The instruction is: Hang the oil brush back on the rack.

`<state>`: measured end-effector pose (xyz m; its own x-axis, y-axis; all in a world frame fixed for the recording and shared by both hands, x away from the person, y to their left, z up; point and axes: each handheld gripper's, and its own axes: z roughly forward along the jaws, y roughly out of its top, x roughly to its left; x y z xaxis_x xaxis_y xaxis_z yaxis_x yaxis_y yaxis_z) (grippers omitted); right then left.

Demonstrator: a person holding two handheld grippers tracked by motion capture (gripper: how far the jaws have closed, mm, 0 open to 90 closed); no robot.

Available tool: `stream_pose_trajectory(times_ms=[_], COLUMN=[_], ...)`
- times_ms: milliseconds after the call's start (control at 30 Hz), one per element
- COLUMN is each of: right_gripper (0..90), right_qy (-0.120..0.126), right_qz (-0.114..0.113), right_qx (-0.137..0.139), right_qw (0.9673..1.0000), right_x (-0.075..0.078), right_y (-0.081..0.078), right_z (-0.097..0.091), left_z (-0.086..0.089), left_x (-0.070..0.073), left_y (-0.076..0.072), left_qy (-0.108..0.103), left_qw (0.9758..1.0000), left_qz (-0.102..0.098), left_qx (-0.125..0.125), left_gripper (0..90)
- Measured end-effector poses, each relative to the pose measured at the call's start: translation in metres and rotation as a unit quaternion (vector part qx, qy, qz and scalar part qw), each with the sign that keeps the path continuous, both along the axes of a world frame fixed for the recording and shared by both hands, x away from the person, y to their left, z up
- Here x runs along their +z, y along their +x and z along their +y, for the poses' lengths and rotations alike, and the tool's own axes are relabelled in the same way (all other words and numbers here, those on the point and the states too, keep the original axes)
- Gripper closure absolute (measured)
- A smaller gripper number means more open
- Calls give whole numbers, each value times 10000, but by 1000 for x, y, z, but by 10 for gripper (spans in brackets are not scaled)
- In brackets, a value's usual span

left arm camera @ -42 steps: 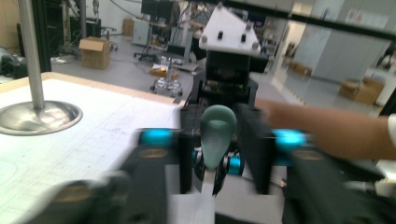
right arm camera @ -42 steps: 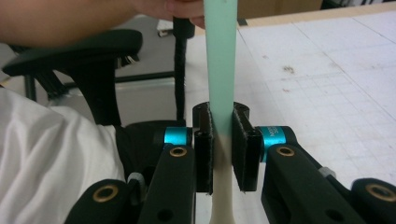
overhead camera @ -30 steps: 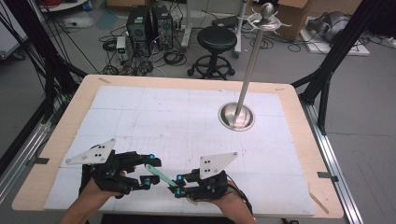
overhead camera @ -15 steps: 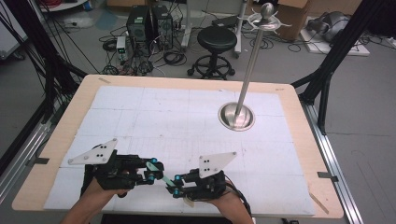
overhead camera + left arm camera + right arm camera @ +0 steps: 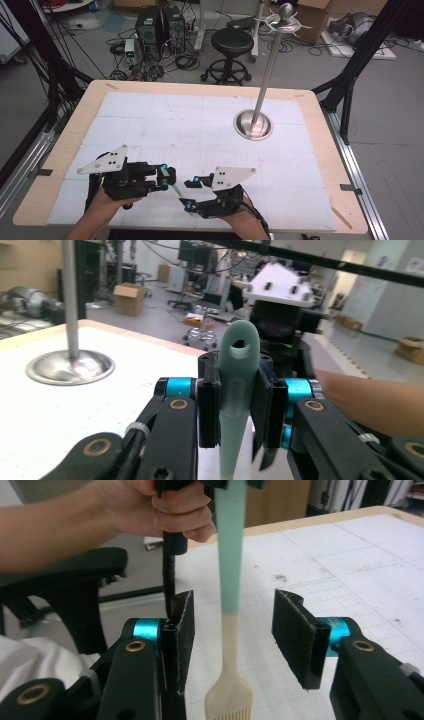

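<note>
Brush [image 5: 235, 390] clamped in left gripper [image 5: 235, 412], hanging between right gripper's [image 5: 232, 630] spread jaws.

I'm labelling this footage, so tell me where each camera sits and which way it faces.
High view: above the person's side, facing forward and down on the table; both forearms show.
Left gripper view: rides the left tool, looking toward the metal stand.
Right gripper view: rides the right tool, facing the person's hand.
Both share the brush.
</note>
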<state>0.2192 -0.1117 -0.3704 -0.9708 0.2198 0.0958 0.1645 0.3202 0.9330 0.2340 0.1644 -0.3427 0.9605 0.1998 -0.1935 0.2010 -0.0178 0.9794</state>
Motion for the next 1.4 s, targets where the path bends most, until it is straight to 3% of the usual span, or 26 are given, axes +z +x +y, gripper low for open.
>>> stream_pose_trajectory(times_ms=[233,800,967,1067,1233,1400], right_gripper=[595,796,804,815,818,817], right_qy=[-94,-53,-58,-6,300,457], right_qz=[-103,-207,-228,-211,-91,65], right_qx=[-159,-295,-340,-222,222,518], right_qw=[9998,9993,9991,9995,9993,9976], right_x=[0,-1,0,0,0,-2], right_y=[0,2,2,2,2,4], right_z=[8,7,5,4,1,0], left_z=[-4,-11,-12,-11,-7,-6], left_x=[2,4,4,4,6,6], left_y=[-1,-3,-3,-4,-2,-3], left_qy=[88,92,67,-48,-378,-538], left_qw=[9995,9989,9989,9996,9992,9972], left_qz=[-16,137,142,73,80,44], left_qx=[318,436,446,287,-27,-518], left_gripper=[753,753,753,746,552,540])
